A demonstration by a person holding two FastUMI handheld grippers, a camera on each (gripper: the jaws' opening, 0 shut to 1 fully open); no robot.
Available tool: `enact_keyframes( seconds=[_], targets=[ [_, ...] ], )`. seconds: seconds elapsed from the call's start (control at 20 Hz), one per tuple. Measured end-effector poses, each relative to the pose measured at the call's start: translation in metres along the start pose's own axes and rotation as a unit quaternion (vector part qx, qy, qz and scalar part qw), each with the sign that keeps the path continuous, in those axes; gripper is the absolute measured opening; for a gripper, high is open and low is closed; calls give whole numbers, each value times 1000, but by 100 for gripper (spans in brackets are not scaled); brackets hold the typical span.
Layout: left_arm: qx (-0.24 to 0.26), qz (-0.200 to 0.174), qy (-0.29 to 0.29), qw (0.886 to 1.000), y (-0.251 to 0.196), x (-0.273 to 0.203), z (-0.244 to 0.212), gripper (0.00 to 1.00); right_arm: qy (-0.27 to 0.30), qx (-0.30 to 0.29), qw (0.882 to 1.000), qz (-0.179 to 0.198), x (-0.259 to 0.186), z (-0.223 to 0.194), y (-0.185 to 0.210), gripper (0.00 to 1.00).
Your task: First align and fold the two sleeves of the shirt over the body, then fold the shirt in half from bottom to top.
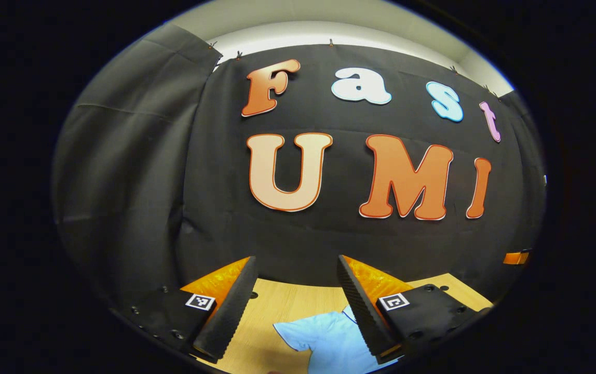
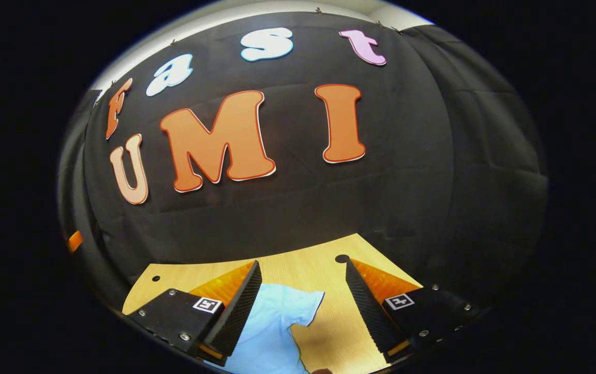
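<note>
In the left gripper view, the left gripper [image 1: 295, 306] is held above the table with its two fingers spread wide and nothing between them. Each finger base carries a small square black-and-white marker tag; it has no readable words. Between and below the fingers lies the light blue shirt [image 1: 329, 340], flat on the wooden table [image 1: 287, 301]. One short sleeve [image 1: 290, 331] points out to the left side of this view, and the collar sits just beside the inner edge of the finger on the right side. The fingers are not touching the cloth.

In the right gripper view, the right gripper [image 2: 303, 306] also hovers above the table [image 2: 324, 270], jaws wide apart and holding nothing. Its finger bases bear the same kind of square marker tags. The shirt [image 2: 269, 332] lies under and beside the finger on the left side of this view, with a short sleeve [image 2: 300, 306] reaching into the gap between the fingers. Bare wood shows between that sleeve and the other finger.

Both cameras are tilted up toward the black cloth wall [image 1: 215, 208]. The table's far edge meets this wall, and small dark holes [image 2: 342, 258] dot the tabletop near that edge. A small orange piece [image 1: 516, 257] shows far off to the side.
</note>
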State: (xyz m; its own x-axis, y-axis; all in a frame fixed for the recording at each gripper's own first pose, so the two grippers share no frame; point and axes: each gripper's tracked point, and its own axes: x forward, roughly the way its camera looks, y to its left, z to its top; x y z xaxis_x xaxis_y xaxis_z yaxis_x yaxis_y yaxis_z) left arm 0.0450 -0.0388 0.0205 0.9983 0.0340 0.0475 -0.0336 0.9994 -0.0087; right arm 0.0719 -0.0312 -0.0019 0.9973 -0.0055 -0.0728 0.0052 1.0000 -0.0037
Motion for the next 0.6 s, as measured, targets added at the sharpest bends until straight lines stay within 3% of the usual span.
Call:
enact_keyframes(
  seconds=[0.35, 0.6],
  targets=[
    [9, 4, 4, 1000, -10, 30, -2, 98, 53, -10, 998, -11, 37, -21, -2, 98],
    [18, 0, 2, 1000, 5, 52, -3, 99, 141, -31, 989, -34, 52, -59, 2, 98]
  ],
)
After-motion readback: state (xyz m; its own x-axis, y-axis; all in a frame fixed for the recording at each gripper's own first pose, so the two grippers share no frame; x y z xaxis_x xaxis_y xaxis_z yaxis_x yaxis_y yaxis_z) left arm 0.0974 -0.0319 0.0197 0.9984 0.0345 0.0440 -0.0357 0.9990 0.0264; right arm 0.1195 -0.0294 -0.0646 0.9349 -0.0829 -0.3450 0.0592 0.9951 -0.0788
